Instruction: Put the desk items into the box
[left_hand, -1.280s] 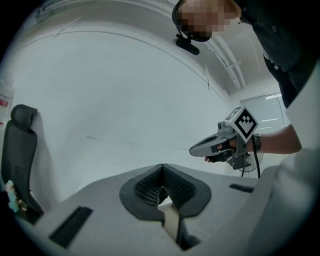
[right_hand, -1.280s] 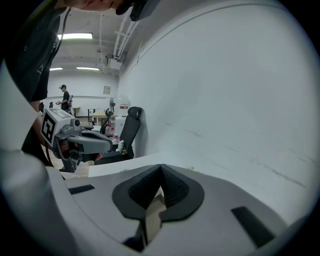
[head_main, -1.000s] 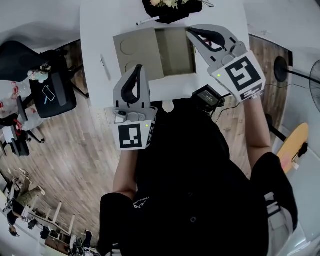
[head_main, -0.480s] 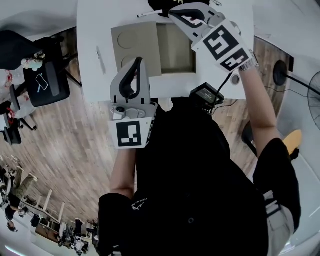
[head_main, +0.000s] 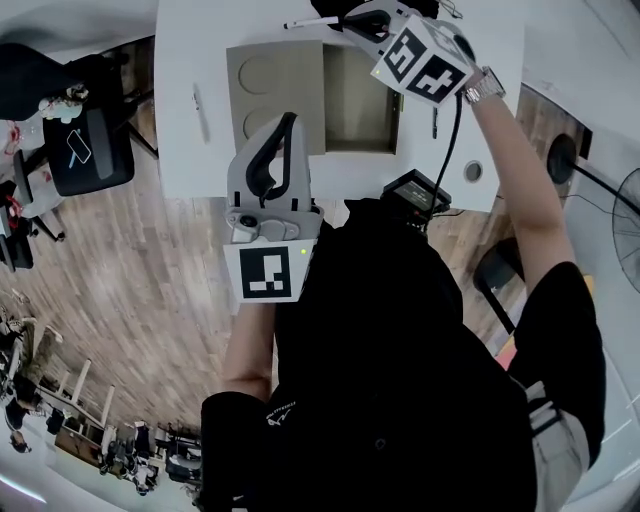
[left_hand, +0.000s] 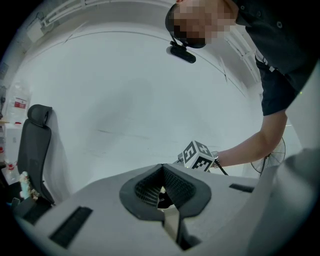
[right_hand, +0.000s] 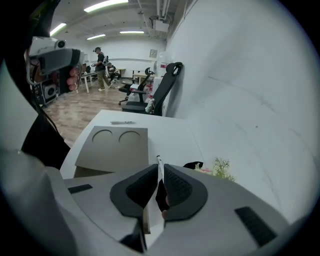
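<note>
An open cardboard box (head_main: 360, 95) sits on the white table (head_main: 190, 40), its flap (head_main: 272, 88) with two round cut-outs folded out to the left. A white pen (head_main: 308, 21) lies beyond the box at the table's far edge. My right gripper (head_main: 353, 20) reaches over the box to that pen's near end. Its jaws are opening, a narrow gap apart, and the white pen (right_hand: 159, 167) shows in the gap. My left gripper (head_main: 286, 126) hangs shut and empty above the table's near edge, left of the box.
A second pen (head_main: 199, 105) lies left of the flap, a dark pen (head_main: 434, 120) right of the box, and a small round thing (head_main: 473, 170) near the table's right corner. A dark plant pot (head_main: 335, 8) stands by the far edge. A black chair (head_main: 80, 150) stands at the left.
My right gripper has swung from the box's right side out over the box to the white pen at the far edge. The left gripper has hardly moved.
</note>
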